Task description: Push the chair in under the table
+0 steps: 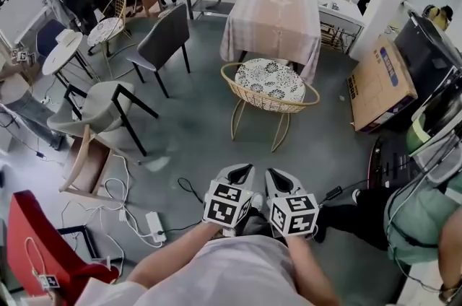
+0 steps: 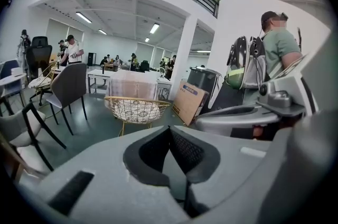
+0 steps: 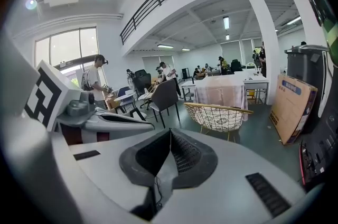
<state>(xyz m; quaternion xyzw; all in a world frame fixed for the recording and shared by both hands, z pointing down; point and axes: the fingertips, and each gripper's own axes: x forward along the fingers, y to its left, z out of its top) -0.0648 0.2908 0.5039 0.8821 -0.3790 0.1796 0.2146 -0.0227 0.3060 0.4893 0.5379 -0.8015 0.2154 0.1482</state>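
A gold wire chair with a patterned round cushion stands on the grey floor, its back toward me, pulled out from a table under a pale checked cloth. The chair shows ahead in the left gripper view, and the chair also in the right gripper view, with the table behind it. My left gripper and right gripper are side by side close to my body, well short of the chair. Both are shut with nothing between the jaws.
A dark grey chair and a light grey chair stand to the left. A cardboard box leans at the right beside a person in green. Cables and a power strip lie on the floor at left. People work at far tables.
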